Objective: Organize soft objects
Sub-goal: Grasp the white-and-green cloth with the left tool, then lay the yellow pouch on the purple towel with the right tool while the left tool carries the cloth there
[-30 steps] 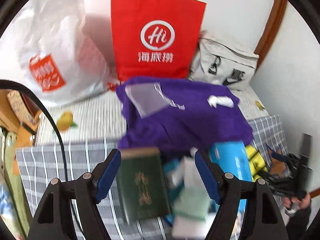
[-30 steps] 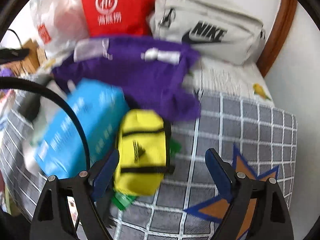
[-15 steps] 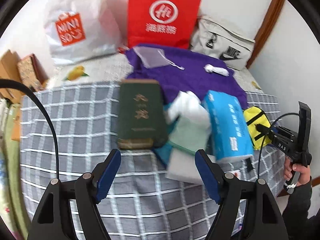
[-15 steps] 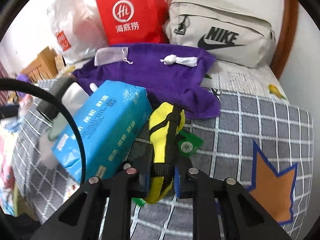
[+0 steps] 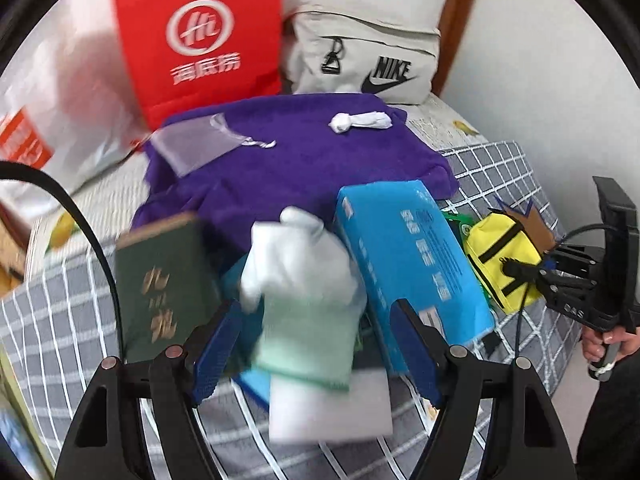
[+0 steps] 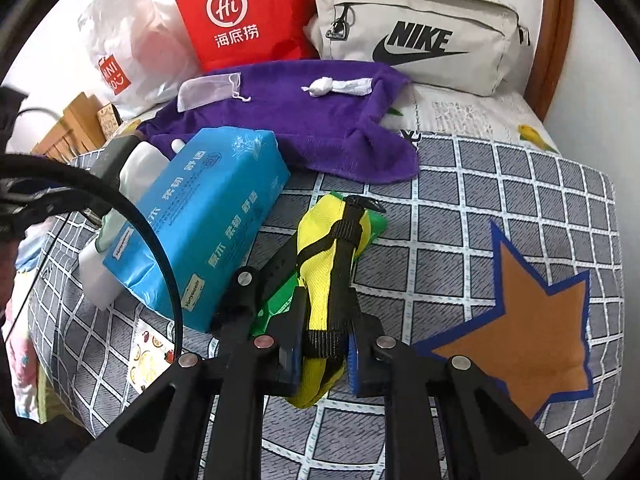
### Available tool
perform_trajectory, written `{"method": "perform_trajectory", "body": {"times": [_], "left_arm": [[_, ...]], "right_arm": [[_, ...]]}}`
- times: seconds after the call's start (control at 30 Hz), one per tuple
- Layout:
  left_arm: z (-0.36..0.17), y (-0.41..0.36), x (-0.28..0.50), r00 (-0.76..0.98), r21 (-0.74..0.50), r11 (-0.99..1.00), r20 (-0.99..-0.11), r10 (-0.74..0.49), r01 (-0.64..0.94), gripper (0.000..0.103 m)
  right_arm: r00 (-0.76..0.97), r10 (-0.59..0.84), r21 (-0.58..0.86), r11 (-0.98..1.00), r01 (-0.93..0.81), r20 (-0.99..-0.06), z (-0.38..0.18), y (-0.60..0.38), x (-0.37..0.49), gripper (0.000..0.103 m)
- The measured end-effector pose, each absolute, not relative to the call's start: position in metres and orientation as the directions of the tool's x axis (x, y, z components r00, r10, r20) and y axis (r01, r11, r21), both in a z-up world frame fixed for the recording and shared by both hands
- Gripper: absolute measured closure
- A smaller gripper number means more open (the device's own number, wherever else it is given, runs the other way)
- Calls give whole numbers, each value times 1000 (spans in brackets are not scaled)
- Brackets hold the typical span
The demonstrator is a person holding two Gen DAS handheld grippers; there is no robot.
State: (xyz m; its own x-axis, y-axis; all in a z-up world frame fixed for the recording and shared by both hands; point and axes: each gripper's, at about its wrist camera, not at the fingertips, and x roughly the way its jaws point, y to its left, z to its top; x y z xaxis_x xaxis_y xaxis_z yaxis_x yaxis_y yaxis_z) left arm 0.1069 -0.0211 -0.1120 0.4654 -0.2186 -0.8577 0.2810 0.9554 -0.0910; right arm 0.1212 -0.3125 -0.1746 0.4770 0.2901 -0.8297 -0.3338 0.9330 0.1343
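My right gripper (image 6: 323, 354) is shut on a yellow pouch with black straps (image 6: 326, 276) and holds it tilted just above the checked bedcover; it also shows in the left wrist view (image 5: 500, 258). My left gripper (image 5: 316, 344) is open, its blue pads either side of a white and pale green soft cloth bundle (image 5: 308, 280). A blue tissue pack (image 5: 412, 256) lies right of the bundle, a green book (image 5: 160, 284) left of it. A purple towel (image 5: 296, 156) lies behind, with a small white cloth roll (image 5: 360, 121) and a sheer drawstring pouch (image 5: 192, 144) on it.
A red paper bag (image 5: 200, 36), a white plastic bag (image 5: 44, 120) and a beige Nike bag (image 5: 368, 60) stand at the back against the wall. A green flat item (image 6: 280, 300) lies under the yellow pouch. An orange star patch (image 6: 516, 320) marks the cover at right.
My left gripper has moved forward and down toward the cloth bundle. My right gripper, shut on the yellow pouch half a second ago, has lifted it slightly.
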Motion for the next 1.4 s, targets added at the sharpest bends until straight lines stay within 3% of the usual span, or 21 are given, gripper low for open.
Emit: {"method": "perform_trajectory", "body": {"times": [0.17,0.33,0.37,0.47,0.5,0.53,1.03,1.4], "left_arm": [[-119,-38,135,442,-35,941,-876,-191,337,28],[-139,-46,157,394,53,931,-914,-100,361,32],[-142,-46,160,383,54,930,-919,-97,364,37],[-150,-46,164,339,14,924,-932,-126,382,67],[-153,-47,165,323,1,923,-937,-133,385,82],[-155,-47,166,314,-6,924,-940,-136,383,87],[-104,0,135,432,-210,936,-844,-319,281,90],[-75,26,109,521,-253,946,-790,-324,204,90]], "right_arm": [[449,262,115,937,-329,-855,-184,-310,124,76],[445,287,136,930,-341,-849,-185,-308,122,80],[451,281,124,930,-345,-847,-185,-306,121,81],[456,274,115,931,-345,-846,-184,-302,119,83],[454,275,122,933,-338,-847,-182,-302,118,84],[462,284,133,934,-332,-840,-179,-303,117,85],[524,330,180,931,-318,-785,-126,-320,110,86],[564,331,187,936,-299,-757,-104,-307,122,86]]}}
